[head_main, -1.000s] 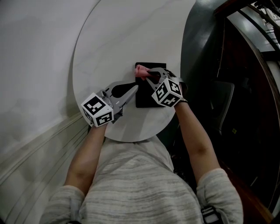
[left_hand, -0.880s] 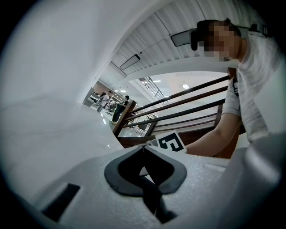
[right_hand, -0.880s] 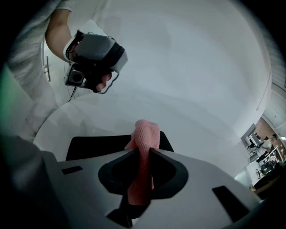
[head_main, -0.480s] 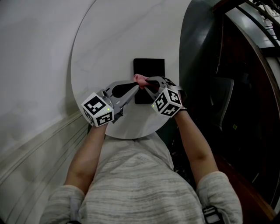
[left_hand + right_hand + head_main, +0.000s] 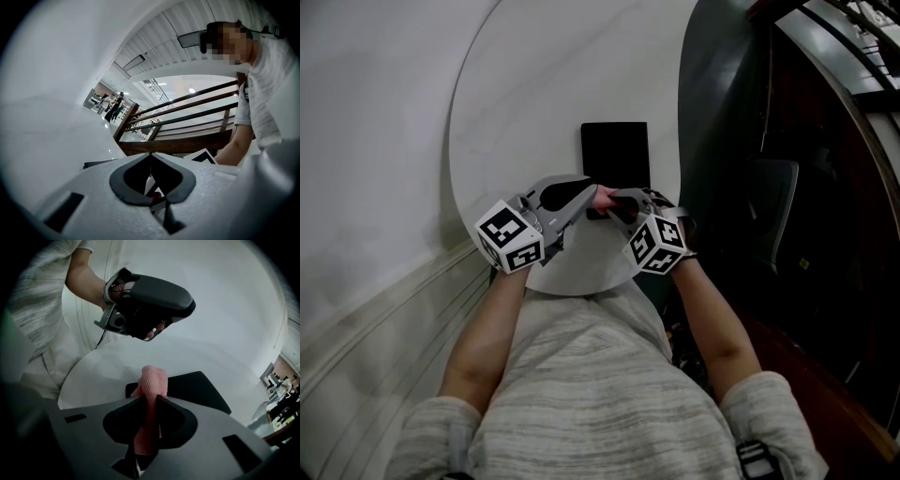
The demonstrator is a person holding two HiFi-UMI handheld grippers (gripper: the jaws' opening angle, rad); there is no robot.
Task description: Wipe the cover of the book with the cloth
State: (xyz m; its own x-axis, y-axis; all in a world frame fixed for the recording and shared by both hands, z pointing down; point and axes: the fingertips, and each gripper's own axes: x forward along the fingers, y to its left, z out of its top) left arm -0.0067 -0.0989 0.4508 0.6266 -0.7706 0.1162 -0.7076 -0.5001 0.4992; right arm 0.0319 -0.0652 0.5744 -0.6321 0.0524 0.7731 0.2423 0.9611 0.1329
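Note:
A black book [image 5: 616, 150] [image 5: 199, 389] lies flat on the round white table [image 5: 534, 94], right of its middle. My right gripper [image 5: 612, 199] [image 5: 151, 397] is shut on a pink cloth [image 5: 605, 196] [image 5: 152, 383], whose bunched end sticks out past the jaws over the book's near left corner. My left gripper [image 5: 589, 194] [image 5: 151, 155] points at that same corner from the left, its jaws shut with nothing between them and its tip close to the cloth. In the right gripper view the left gripper [image 5: 150, 298] hangs above the table.
The table's near edge [image 5: 581, 289] runs just below both grippers, against the person's body. A dark chair [image 5: 773, 220] and dark railing [image 5: 825, 141] stand to the right. A white panelled wall [image 5: 375, 309] runs along the left.
My right gripper has drawn the pink cloth along the book's left side towards the person, from the far corner to the near corner. The left gripper has barely moved.

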